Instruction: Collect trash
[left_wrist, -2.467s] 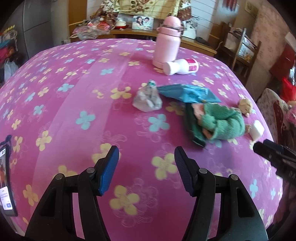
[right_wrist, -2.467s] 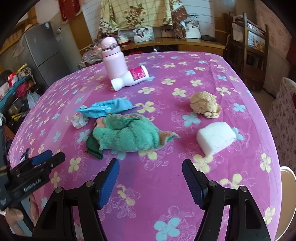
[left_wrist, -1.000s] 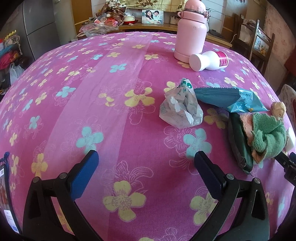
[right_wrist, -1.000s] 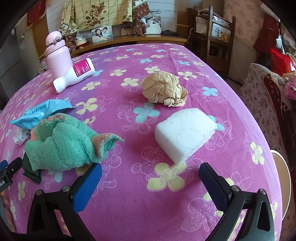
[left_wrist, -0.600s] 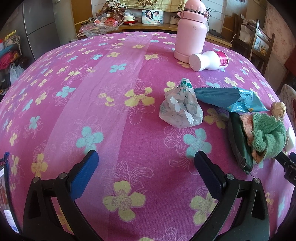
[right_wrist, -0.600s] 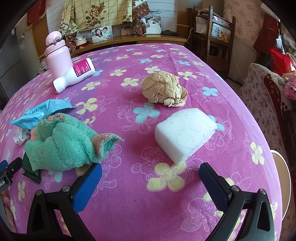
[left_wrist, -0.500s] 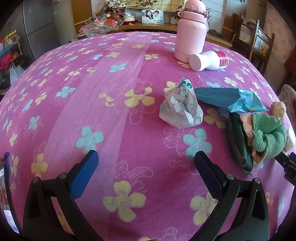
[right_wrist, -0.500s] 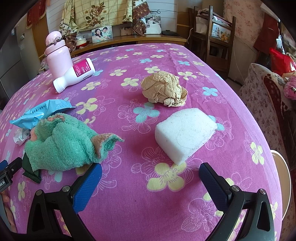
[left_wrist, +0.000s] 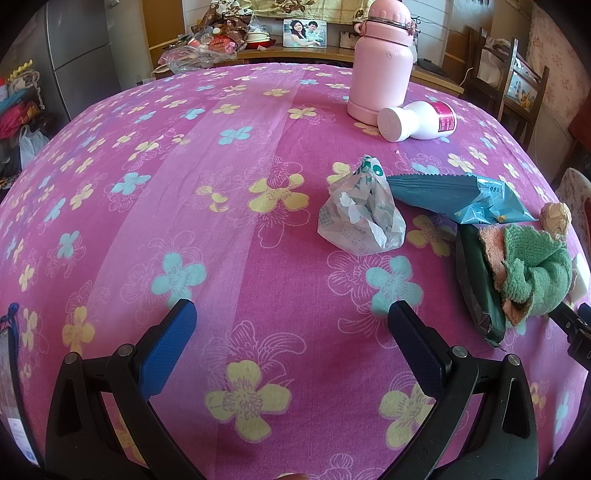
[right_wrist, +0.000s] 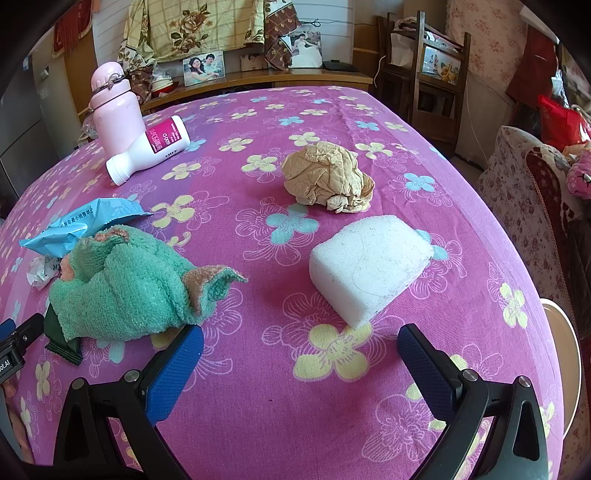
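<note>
A crumpled clear plastic wrapper (left_wrist: 360, 216) lies on the pink flowered tablecloth (left_wrist: 207, 177), ahead and right of my open, empty left gripper (left_wrist: 291, 325). A teal snack wrapper (left_wrist: 458, 195) lies beside it, also in the right wrist view (right_wrist: 79, 225). A dark green packet (left_wrist: 476, 291) lies under a green towel (right_wrist: 125, 284). A crumpled brown paper ball (right_wrist: 327, 177) and a white foam block (right_wrist: 369, 264) lie ahead of my open, empty right gripper (right_wrist: 301, 347).
A pink flask (left_wrist: 380, 62) stands at the back with a white bottle (left_wrist: 417, 120) lying beside it. A wooden sideboard with framed photos (right_wrist: 205, 68) is behind the table. Wooden chairs (right_wrist: 428, 74) and a sofa (right_wrist: 535, 206) are to the right.
Since 2.5 s ago both grippers moved forward toward the trash and opened wider. Over the last second nothing has moved.
</note>
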